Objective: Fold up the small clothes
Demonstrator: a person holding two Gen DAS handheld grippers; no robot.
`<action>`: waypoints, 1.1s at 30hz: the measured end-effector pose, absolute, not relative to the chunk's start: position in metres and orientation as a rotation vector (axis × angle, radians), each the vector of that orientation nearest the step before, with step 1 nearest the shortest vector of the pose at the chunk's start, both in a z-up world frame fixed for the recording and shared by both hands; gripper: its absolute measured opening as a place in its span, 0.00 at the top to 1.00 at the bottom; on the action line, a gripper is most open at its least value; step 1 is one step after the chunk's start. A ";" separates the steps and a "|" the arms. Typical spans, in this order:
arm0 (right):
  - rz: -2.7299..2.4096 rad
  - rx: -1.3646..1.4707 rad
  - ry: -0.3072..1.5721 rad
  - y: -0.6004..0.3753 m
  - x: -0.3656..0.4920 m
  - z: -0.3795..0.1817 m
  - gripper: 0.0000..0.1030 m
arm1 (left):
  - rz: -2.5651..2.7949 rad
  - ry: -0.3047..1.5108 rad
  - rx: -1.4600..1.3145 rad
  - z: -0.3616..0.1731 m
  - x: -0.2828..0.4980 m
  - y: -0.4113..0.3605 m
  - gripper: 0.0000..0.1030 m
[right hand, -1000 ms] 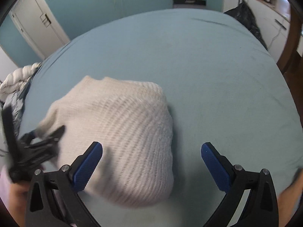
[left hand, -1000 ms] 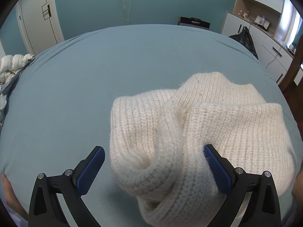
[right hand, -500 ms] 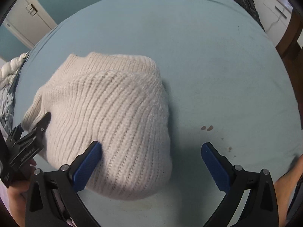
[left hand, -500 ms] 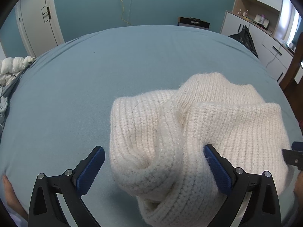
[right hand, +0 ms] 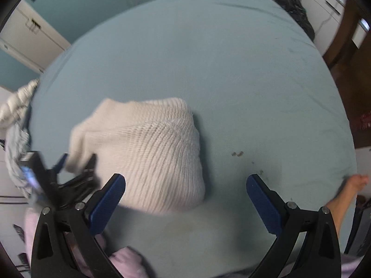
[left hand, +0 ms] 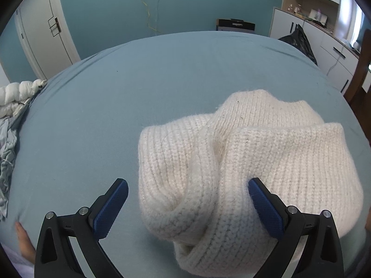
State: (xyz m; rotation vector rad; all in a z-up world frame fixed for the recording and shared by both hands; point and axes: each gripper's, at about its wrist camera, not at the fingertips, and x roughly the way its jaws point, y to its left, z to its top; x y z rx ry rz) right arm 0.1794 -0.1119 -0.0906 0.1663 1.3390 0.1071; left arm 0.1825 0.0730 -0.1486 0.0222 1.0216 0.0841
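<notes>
While both hand-held grippers (left hand: 185,197) (right hand: 185,192) gape wide and empty, the folded sweater (left hand: 243,166) lies beneath.

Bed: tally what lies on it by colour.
Cream: 1, the folded knit sweater.
White: 1, the quilted bundle at the bed's edge.
Grey-blue: 1, the crumpled cloth beside it.
Total: 3, on the blue sheet.

**Right tongs backed off the knit**

The right tongs (right hand: 185,195) have pulled up and away from the folded cream chunky-knit sweater (right hand: 148,155), which now looks smaller in their view. They've dropped out of the left camera's edge too.
</notes>
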 end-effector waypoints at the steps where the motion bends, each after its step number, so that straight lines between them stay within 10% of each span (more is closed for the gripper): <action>1: 0.109 0.183 1.332 -0.116 0.174 -0.081 0.01 | 0.088 1.032 0.018 -0.145 0.183 0.072 0.00; 17: 0.189 0.144 1.349 -0.158 0.148 -0.104 0.01 | -0.066 1.053 0.111 -0.028 0.203 0.055 0.00; 33: 0.204 0.119 1.413 -0.149 0.164 -0.123 0.01 | -0.246 1.297 -0.443 -0.167 0.238 0.158 0.00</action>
